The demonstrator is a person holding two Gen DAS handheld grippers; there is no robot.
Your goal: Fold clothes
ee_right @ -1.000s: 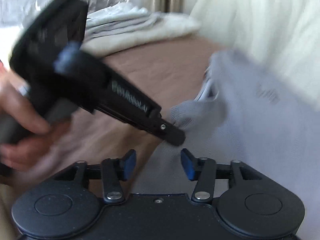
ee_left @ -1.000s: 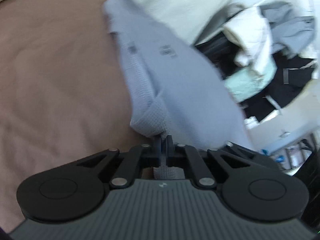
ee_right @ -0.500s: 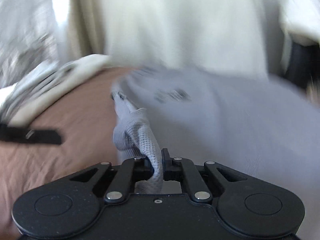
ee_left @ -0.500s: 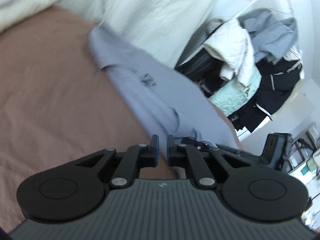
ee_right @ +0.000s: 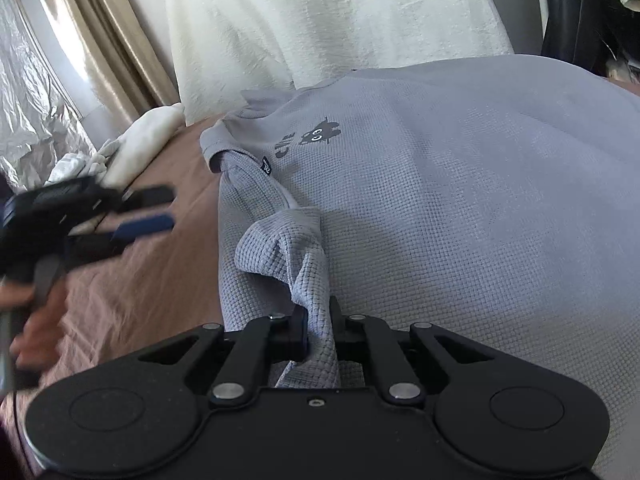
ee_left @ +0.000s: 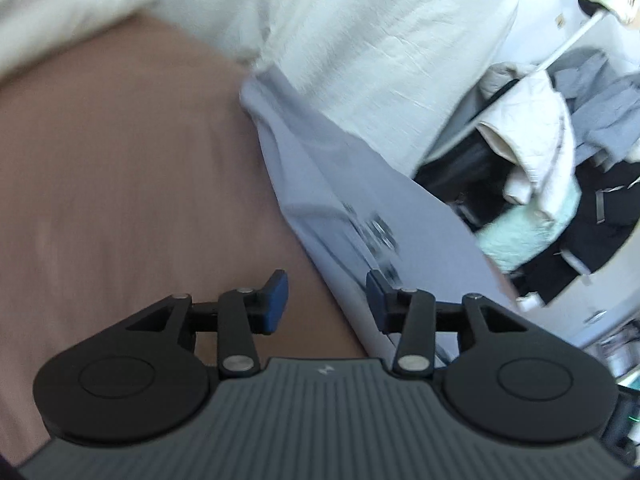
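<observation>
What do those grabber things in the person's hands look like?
Each gripper is black with two round discs, jointed link bars and silver pivot pins. The left gripper has a ribbed grey body and blue finger pads. The right gripper has a smooth black body.

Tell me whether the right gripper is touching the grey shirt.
Touching. The right wrist view shows the right gripper with its jaws closed on a bunched fold of the grey shirt, the fabric pinched between both pads.

Black tool (ee_left: 327, 294) with blue pads (ee_left: 276, 300), ribbed grey housing
</observation>
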